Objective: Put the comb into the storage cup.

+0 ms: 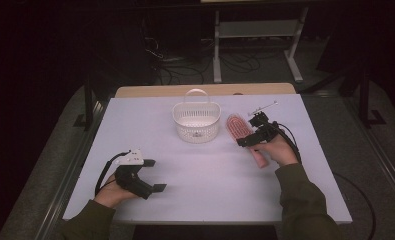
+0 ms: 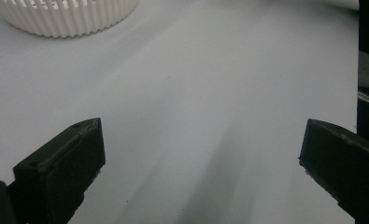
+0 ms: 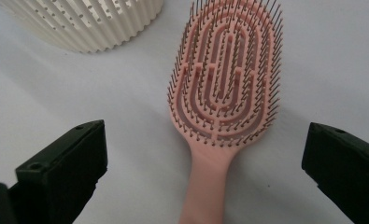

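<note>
A pink hairbrush (image 1: 240, 129) lies bristles up on the white table (image 1: 195, 170), just right of a white slatted basket (image 1: 196, 120). My right gripper (image 1: 250, 131) hovers over the brush, jaws open. In the right gripper view the brush (image 3: 226, 93) lies between the two black jaws, its handle pointing toward the camera, and the basket (image 3: 84, 21) sits at the upper left. My left gripper (image 1: 152, 175) rests near the table's front left, open, with nothing between its jaws. The left gripper view shows bare table and the basket (image 2: 65, 16) at the top left.
Beyond the white table top a wooden edge (image 1: 205, 90) shows. Past it stand a metal rack (image 1: 257, 35) and loose cables (image 1: 185, 65) on a dark floor. A thin metal rod (image 1: 263, 107) sticks out behind my right gripper.
</note>
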`<state>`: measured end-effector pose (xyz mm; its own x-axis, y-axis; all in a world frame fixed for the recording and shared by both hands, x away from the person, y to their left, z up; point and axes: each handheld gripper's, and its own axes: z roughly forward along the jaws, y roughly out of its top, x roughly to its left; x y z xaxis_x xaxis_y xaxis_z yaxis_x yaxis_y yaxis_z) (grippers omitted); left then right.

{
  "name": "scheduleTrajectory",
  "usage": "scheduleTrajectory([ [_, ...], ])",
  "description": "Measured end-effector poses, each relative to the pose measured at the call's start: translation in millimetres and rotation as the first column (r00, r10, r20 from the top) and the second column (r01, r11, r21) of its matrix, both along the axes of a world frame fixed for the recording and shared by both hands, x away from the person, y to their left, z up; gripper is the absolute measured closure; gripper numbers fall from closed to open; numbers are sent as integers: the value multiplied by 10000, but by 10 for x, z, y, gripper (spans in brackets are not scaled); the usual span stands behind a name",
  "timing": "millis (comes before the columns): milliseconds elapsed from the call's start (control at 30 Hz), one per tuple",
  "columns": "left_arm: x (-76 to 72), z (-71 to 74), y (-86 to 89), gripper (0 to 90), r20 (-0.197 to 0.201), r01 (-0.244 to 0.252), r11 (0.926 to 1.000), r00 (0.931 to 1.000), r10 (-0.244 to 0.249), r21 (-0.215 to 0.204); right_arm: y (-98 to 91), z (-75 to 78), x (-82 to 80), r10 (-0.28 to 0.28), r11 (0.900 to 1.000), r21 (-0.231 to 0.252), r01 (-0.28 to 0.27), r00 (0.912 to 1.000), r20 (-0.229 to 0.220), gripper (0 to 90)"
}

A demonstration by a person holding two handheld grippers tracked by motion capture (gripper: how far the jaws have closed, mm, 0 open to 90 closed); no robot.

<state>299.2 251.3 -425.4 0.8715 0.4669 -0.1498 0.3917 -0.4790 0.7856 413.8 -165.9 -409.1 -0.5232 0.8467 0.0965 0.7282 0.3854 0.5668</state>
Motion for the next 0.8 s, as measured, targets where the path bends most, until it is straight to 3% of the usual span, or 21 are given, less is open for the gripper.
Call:
scheduleTrajectory([
  [800, 1, 1, 7, 0, 8, 8, 10000, 10000, -8, -3, 49, -133, -7, 157, 9988, -465, -182, 9984, -546, 12],
])
